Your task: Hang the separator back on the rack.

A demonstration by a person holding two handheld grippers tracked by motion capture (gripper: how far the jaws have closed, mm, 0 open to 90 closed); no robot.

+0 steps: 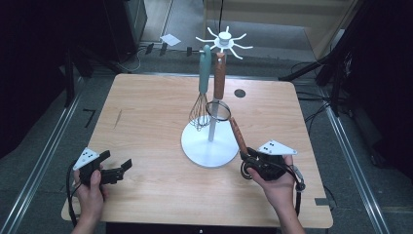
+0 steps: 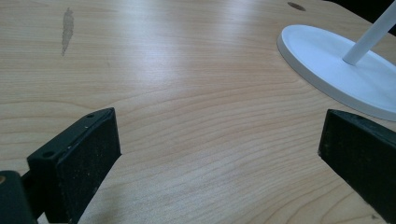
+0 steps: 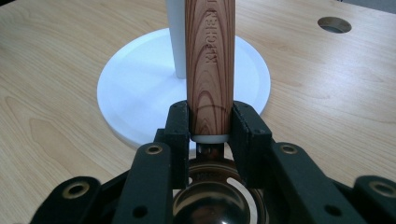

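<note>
My right gripper [image 1: 245, 157] [image 3: 210, 127] is shut on the lower end of a wooden-handled utensil [image 1: 237, 132] [image 3: 210, 60]. Its handle tilts up toward the white stand's pole, and its shiny metal bowl [image 3: 215, 205] sits behind the jaws. The white hook stand [image 1: 209, 148] [image 3: 140, 88] has a round base at the table's middle. From its top hooks [image 1: 224, 41] hang a teal-handled whisk [image 1: 201, 97] and a wooden-handled strainer [image 1: 219, 109]. My left gripper [image 1: 119, 170] [image 2: 219, 149] rests low at the table's front left, open, with bare wood between its jaws.
A round cable hole [image 1: 239, 93] [image 3: 334, 24] lies in the tabletop behind the stand. A dark smudge [image 1: 117, 118] [image 2: 67, 30] marks the wood at the left. The wooden table [image 1: 146, 112] ends near both hands at the front edge.
</note>
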